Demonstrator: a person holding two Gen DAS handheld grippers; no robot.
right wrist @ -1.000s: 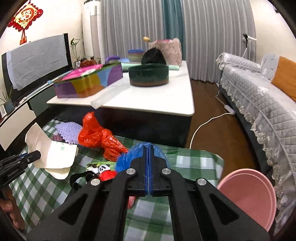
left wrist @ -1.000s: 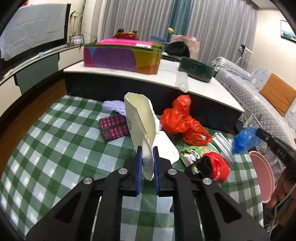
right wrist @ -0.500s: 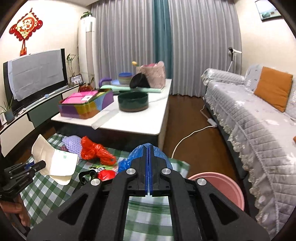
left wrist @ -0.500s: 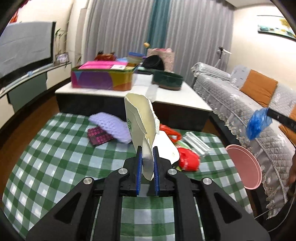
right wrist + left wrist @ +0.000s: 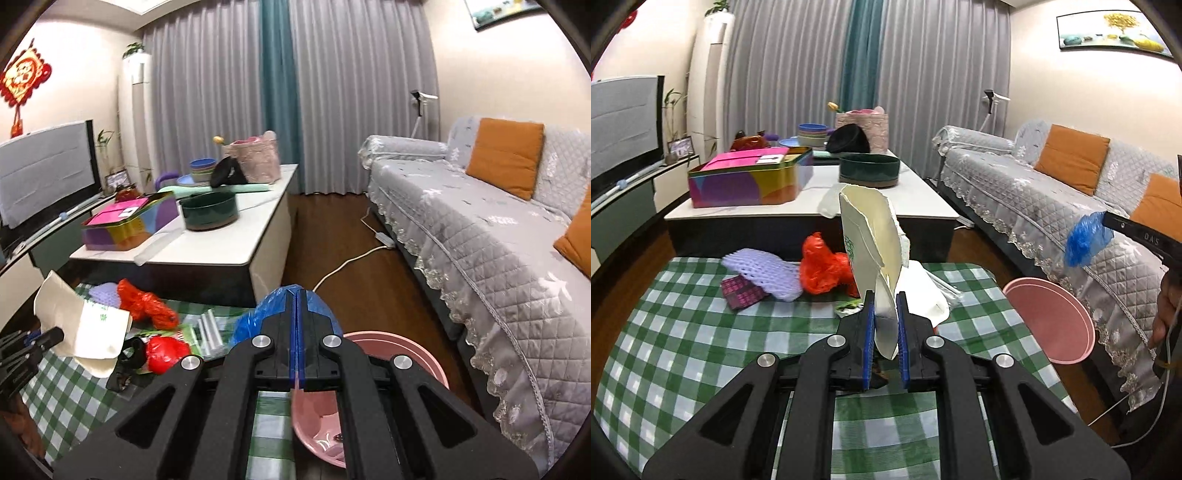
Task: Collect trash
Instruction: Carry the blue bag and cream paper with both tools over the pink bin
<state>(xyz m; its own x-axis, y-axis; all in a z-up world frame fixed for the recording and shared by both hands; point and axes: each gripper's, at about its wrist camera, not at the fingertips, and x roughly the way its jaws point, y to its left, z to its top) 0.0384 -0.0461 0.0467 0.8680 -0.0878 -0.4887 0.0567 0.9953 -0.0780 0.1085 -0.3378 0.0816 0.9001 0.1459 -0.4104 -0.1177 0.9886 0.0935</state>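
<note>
The left gripper [image 5: 885, 328] clamps a cream paper box [image 5: 871, 247] upright at frame centre. The right gripper [image 5: 297, 321] pinches a blue plastic bag [image 5: 258, 317] (crumpled) above the pink bin [image 5: 402, 350], lower centre-right.

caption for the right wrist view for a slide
Right gripper shut on a blue plastic bag above the pink bin.

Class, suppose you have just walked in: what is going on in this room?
A person is clearing trash off a green checked table with two handheld grippers. The left gripper pinches a torn cream paper container. The right gripper is shut on a crumpled blue plastic bag, above a pink bin. Red bags and wrappers remain.
</note>
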